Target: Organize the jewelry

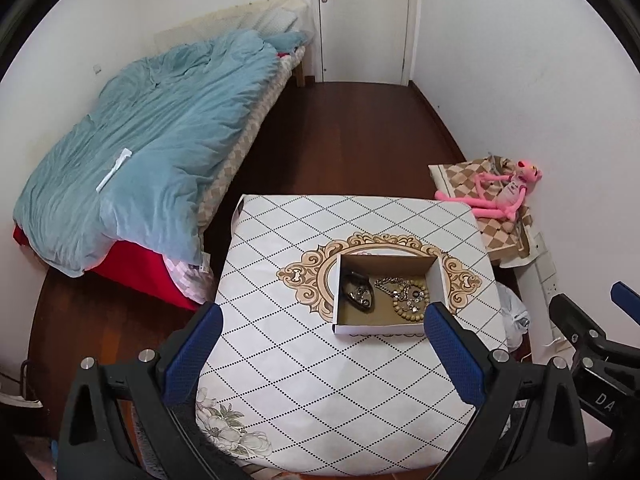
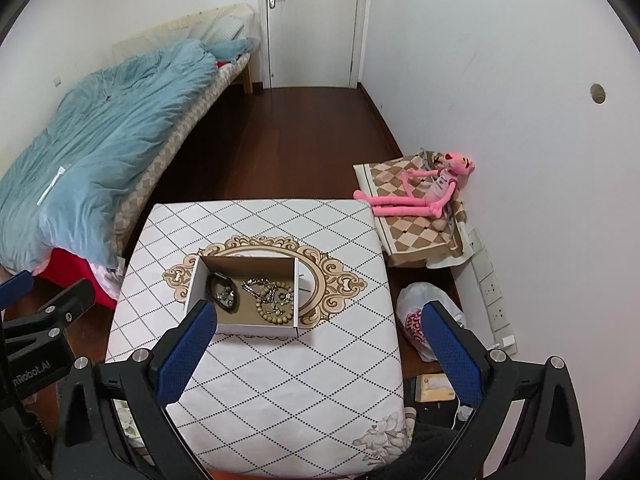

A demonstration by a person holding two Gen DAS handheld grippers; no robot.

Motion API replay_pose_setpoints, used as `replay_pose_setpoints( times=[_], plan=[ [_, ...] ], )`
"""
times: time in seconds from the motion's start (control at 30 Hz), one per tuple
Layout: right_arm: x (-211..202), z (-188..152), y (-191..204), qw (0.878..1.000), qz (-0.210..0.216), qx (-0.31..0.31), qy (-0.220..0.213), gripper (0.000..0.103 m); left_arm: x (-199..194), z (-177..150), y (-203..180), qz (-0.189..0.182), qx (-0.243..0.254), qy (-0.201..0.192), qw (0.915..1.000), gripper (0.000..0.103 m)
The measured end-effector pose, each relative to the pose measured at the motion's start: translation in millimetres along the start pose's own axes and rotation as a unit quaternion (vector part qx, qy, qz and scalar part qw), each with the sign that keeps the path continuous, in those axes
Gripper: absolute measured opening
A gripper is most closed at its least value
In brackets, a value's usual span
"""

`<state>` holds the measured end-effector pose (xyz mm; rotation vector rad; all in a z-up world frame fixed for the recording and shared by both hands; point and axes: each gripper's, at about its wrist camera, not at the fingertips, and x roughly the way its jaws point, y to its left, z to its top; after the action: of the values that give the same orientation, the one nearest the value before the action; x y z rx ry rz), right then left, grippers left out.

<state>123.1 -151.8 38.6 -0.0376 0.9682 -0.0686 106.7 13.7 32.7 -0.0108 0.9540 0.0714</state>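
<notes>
A small open cardboard box (image 1: 376, 327) (image 2: 256, 330) sits on the ornate centre of a table cloth. Inside lie a black band with a silver piece (image 1: 357, 292) (image 2: 222, 292), a silver chain (image 1: 388, 282) (image 2: 256, 284) and a tan bead bracelet (image 1: 412, 312) (image 2: 276, 316). My left gripper (image 1: 322, 316) hovers open just short of the box, nothing between its blue pads. My right gripper (image 2: 319, 312) is open too and holds nothing, with its left pad in front of the box's near left corner. Each gripper shows at the edge of the other's view.
The table (image 1: 320, 392) has a white diamond-pattern cloth. A bed with a blue duvet (image 1: 152, 152) stands to the left. On the right are a pink plush toy (image 2: 424, 192) on a checked cushion, a plastic bag (image 2: 420, 316) on the floor, and wall sockets. A shut door (image 1: 364, 20) is beyond.
</notes>
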Motion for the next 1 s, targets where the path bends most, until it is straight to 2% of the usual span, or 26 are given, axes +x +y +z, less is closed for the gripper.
replay_pose_setpoints(
  times=[1.0],
  plan=[
    [11.6,0.6,4.4,1.0,0.002,-0.007,0.017,0.103,4.6,-1.6,-1.6,-0.001,0.004,0.01,0.9999,0.102]
  ],
)
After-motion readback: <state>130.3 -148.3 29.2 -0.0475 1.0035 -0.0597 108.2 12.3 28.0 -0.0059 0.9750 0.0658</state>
